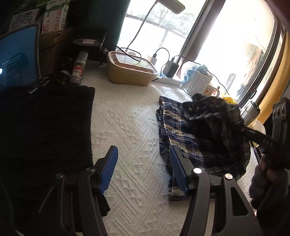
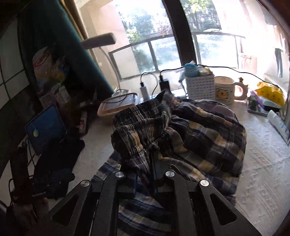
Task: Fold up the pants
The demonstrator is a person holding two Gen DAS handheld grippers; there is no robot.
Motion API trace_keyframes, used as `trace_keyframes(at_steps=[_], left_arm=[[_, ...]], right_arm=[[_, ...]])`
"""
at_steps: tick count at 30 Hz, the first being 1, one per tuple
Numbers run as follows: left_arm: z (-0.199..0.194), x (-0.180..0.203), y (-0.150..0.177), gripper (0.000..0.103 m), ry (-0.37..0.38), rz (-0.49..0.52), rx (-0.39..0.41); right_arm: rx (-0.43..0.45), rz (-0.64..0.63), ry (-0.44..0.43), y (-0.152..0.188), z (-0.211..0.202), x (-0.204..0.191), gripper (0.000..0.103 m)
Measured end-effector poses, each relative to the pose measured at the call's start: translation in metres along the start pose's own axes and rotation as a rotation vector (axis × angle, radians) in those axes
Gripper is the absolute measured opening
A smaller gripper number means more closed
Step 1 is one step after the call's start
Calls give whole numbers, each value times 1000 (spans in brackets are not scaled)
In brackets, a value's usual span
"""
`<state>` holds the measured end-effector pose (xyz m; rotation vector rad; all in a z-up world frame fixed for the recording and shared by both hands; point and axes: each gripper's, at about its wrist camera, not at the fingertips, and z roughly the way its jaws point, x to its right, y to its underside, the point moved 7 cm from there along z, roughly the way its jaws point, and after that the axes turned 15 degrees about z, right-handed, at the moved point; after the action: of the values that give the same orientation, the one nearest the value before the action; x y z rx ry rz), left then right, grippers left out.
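Two grippers over white textured cloth (image 1: 134,127). Left gripper (image 1: 143,168) with blue pads standing apart, nothing between them, just beside the plaid pants (image 1: 181,138). Right gripper (image 2: 146,163) pinched tight on gathered waistband of the pants (image 2: 199,138), lifting that part above the rest. Behind, white mug (image 2: 224,90) and perhaps a food container (image 1: 130,70), partly in glare.

Legible: "DAS" on right tool arm (image 1: 266,140) at 3 o'clock; "纯牛奶" on milk carton (image 1: 55,17), 11 o'clock. Rest unreadable.
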<state>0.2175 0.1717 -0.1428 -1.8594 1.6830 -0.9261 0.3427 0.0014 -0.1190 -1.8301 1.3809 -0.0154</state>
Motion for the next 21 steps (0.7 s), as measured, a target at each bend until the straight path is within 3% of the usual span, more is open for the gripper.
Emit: trace_keyframes(at_steps=[4,10,21], left_arm=[[-8,-15,6,60,-19,-24,-3],[-10,-20,7,60,-26,-38,4],[-4,15,-18,61,4,41,26]], right_arm=[[-97,-66,-14,34,35,-32,11],[-160,-128,-38,55,45,-57,11],[-277,-233,-42,79,43,-49,12]])
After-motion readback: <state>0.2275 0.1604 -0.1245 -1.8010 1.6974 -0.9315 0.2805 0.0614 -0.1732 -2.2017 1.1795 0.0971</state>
